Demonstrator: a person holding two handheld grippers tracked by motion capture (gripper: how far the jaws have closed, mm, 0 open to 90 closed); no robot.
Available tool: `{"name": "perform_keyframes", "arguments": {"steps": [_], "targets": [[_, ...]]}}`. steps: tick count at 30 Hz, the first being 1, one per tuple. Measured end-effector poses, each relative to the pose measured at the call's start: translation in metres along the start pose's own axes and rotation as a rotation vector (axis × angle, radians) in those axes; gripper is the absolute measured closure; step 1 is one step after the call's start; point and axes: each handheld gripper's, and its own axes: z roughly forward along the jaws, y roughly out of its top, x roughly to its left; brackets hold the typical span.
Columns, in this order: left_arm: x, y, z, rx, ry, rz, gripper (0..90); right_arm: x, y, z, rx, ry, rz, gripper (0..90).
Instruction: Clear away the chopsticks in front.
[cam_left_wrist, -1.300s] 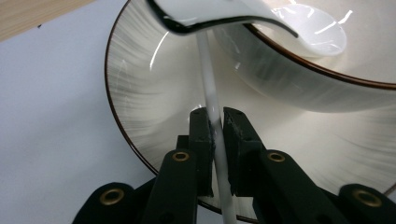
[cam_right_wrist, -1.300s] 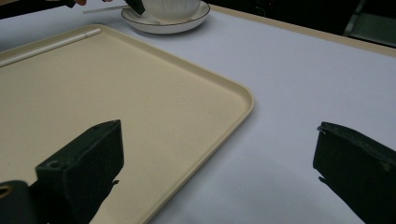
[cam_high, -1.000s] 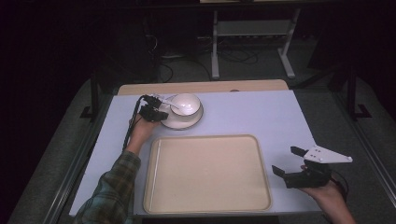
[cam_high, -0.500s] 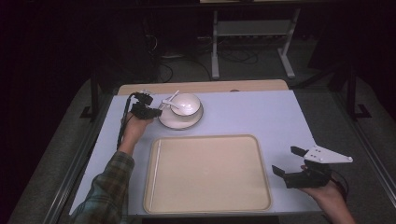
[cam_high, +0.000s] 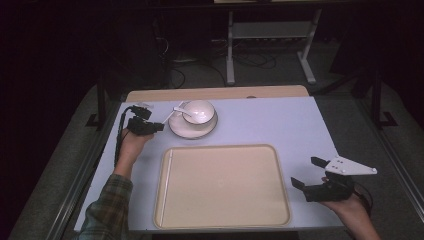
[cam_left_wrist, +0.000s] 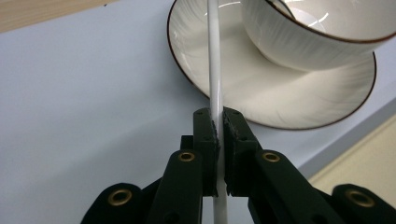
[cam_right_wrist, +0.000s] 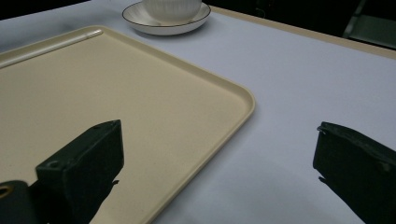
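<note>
— Where's the spoon (cam_left_wrist: 215, 70)?
— Its white handle is pinched in the left tongs (cam_left_wrist: 219, 122), slanting over the saucer (cam_high: 178, 129) toward the bowl (cam_high: 201, 110) at the desk's (cam_high: 280, 120) far left.
— And the right tongs (cam_high: 307, 173)?
— Spread wide, holding nothing — just beside the tray (cam_high: 225, 220).

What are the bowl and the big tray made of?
The bowl looks like glazed white ceramic: glossy highlights, faint ribbing, a thin dark rim line. The tray seems to be matte beige plastic: dull even surface, rounded moulded corners. Neither can be told for sure.
</note>
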Motion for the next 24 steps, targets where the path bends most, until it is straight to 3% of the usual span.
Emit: {"name": "perform_keyframes", "arguments": {"steps": [7,24], "targets": [[0.005,-0.012,-0.012,0.008,0.01,-0.011,84.6,0.0,0.0,0.0,-0.001,0.0,-0.001,1.4],[0.0,-0.051,-0.051,0.023,-0.034,-0.024,84.6,0.001,0.0,0.0,-0.001,0.002,-0.004,1.4]]}}
